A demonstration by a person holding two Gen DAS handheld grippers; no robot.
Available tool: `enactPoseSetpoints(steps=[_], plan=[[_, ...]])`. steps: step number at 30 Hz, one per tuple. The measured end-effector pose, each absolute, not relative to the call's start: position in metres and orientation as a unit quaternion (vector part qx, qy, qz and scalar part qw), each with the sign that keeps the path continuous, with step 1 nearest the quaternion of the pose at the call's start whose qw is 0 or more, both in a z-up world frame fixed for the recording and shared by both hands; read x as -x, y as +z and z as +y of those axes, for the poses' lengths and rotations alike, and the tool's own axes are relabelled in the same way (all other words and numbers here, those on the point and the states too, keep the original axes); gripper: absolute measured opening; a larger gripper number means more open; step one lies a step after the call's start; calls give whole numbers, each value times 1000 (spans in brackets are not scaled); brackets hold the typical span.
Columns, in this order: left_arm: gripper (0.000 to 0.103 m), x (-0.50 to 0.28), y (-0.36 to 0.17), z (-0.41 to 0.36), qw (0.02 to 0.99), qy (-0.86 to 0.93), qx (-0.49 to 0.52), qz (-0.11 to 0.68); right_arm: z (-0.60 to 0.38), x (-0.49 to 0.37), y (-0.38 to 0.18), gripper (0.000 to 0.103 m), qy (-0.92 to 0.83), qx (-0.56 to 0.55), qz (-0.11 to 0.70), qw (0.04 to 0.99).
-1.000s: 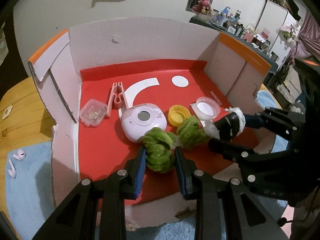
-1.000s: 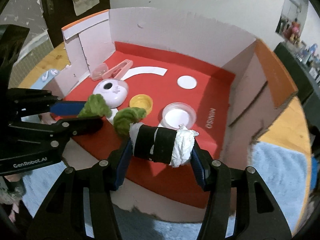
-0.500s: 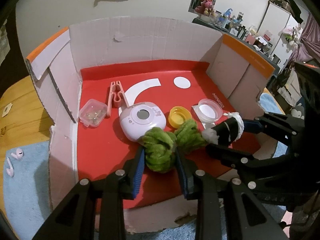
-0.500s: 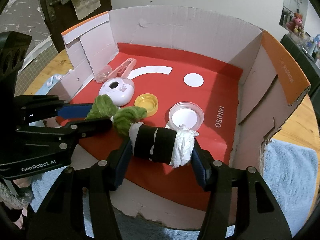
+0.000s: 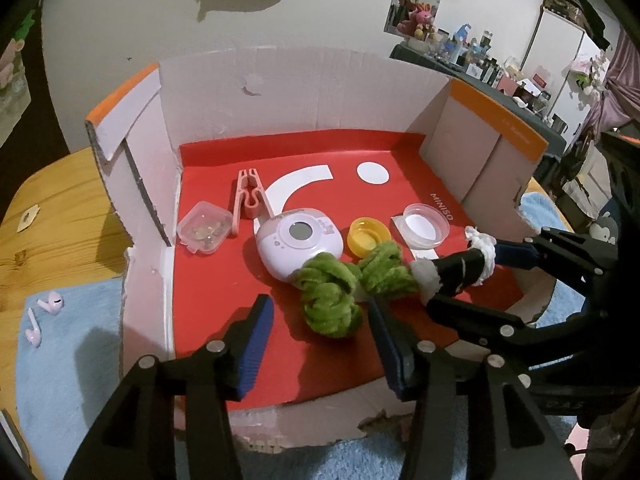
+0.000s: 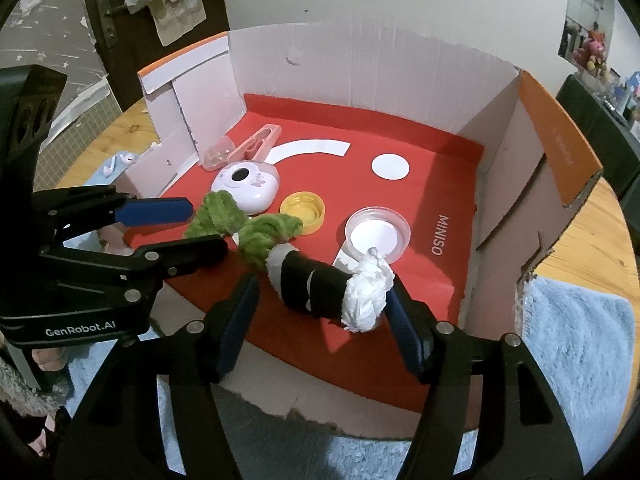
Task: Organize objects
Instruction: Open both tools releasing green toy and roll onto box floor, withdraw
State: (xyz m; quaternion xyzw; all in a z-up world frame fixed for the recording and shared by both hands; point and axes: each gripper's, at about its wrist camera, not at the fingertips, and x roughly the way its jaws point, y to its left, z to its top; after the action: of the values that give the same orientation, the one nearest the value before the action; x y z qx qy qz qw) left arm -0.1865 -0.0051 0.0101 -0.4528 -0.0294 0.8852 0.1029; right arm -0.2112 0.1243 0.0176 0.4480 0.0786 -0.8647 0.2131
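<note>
A green fuzzy bundle point(image 5: 329, 295) lies on the red floor of the cardboard box point(image 5: 304, 92). My left gripper point(image 5: 320, 320) is open around it, jaws apart on either side and not touching. A black roll with white paper ends point(image 6: 328, 286) lies on the red floor beside a second green bundle point(image 6: 266, 236). My right gripper point(image 6: 318, 308) is open around the roll; its right pad sits close to the white end. The roll also shows in the left wrist view point(image 5: 460, 268).
In the box lie a white round device point(image 5: 300, 240), a yellow cap point(image 5: 368, 234), a clear round lid point(image 5: 426, 226), a small clear case point(image 5: 204, 232) and a pink clip point(image 5: 248, 200). Pink earbuds point(image 5: 44, 316) lie on the blue cloth point(image 5: 72, 360) to the left.
Both grippers have opened and let go: the green bundle and the black roll now rest on the red floor. Both grippers have drawn back slightly.
</note>
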Motion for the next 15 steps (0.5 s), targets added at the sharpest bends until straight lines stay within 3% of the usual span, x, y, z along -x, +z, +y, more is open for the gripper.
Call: enactPoseSetpoints(steps=[5,15], plan=[[60,182,13,-5,100,887,449,-30,125,206,23,68,-870,-440,79,210],[60,168,22,-6,95,893,439,-28,132,189,36,70,-880,-423,65,208]])
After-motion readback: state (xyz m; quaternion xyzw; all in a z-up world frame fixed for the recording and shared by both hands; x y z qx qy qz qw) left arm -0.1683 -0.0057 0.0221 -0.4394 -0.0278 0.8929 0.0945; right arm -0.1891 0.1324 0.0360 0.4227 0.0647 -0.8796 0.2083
